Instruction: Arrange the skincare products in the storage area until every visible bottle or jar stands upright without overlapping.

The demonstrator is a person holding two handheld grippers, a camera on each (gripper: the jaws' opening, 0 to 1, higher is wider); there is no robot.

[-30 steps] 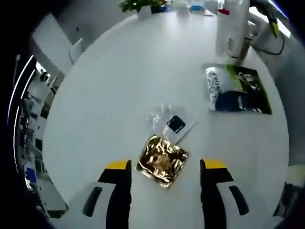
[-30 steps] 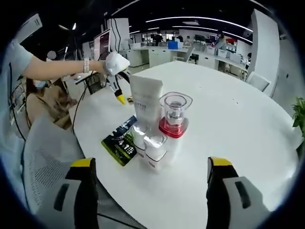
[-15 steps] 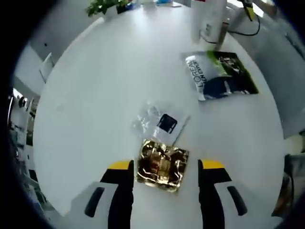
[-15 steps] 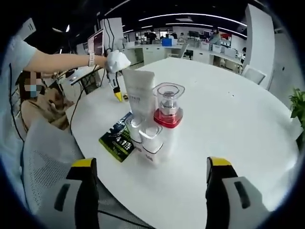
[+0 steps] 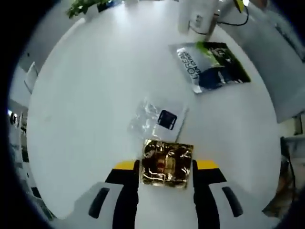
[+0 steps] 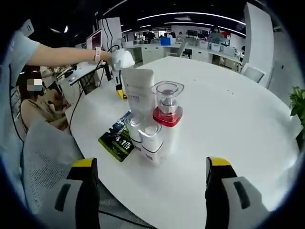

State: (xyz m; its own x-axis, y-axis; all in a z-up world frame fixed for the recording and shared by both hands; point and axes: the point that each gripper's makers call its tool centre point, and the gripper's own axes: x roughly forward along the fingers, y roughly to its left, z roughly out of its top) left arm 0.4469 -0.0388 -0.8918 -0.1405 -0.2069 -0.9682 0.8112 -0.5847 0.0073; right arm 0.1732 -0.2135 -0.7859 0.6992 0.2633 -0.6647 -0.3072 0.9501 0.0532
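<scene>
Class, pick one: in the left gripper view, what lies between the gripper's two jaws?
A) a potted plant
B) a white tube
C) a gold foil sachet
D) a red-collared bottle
C: the gold foil sachet lies flat on the white table between the left gripper's yellow-tipped jaws.

Left view overhead, right view table-level
</scene>
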